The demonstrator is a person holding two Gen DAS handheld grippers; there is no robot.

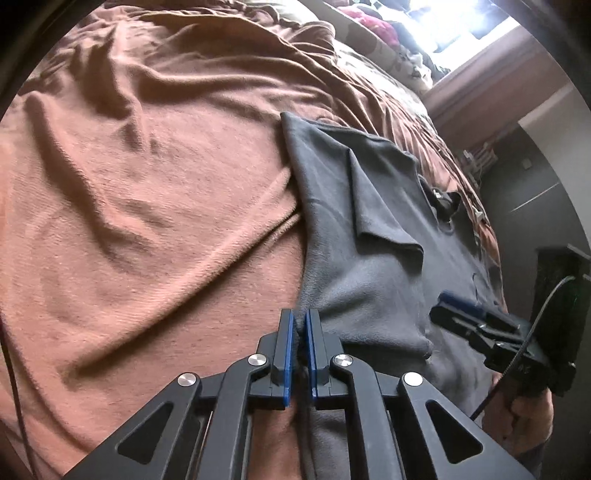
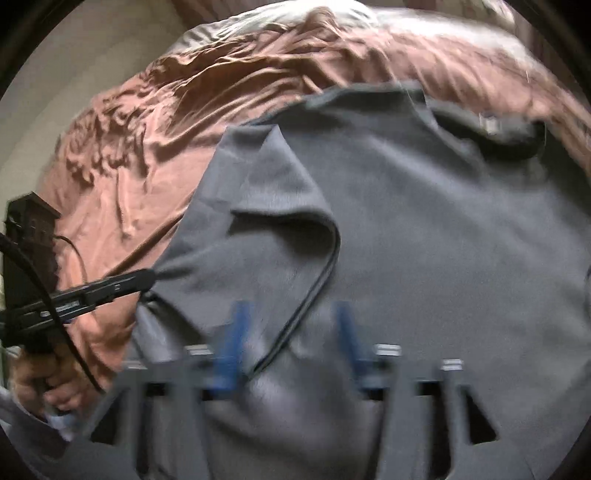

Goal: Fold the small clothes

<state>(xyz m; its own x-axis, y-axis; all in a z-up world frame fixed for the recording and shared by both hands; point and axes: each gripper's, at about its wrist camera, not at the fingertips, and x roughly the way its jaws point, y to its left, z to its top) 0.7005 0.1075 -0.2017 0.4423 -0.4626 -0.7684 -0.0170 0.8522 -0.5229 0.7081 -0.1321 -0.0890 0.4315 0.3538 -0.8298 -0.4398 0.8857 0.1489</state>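
A grey T-shirt [image 1: 369, 258] [image 2: 424, 240] lies spread on a rust-coloured bed cover [image 1: 147, 184] [image 2: 129, 166]. One sleeve [image 1: 384, 206] [image 2: 280, 192] is folded over onto the body, and the collar [image 2: 509, 144] lies at the far end. My left gripper [image 1: 301, 325] [image 2: 147, 277] is shut on the shirt's side edge, which bunches between the blue pads. My right gripper [image 2: 291, 332] [image 1: 448, 306] hovers just above the shirt's middle. It is blurred, its jaws stand apart, and nothing is between them.
The bed cover is heavily wrinkled to the left of the shirt. A pile of clothes [image 1: 373, 22] sits at the bed's far end under a bright window [image 1: 461, 29]. The bed edge and a dark floor [image 1: 524, 192] are at right. A hand [image 2: 44, 384] and a cable [image 2: 70, 332] are at lower left.
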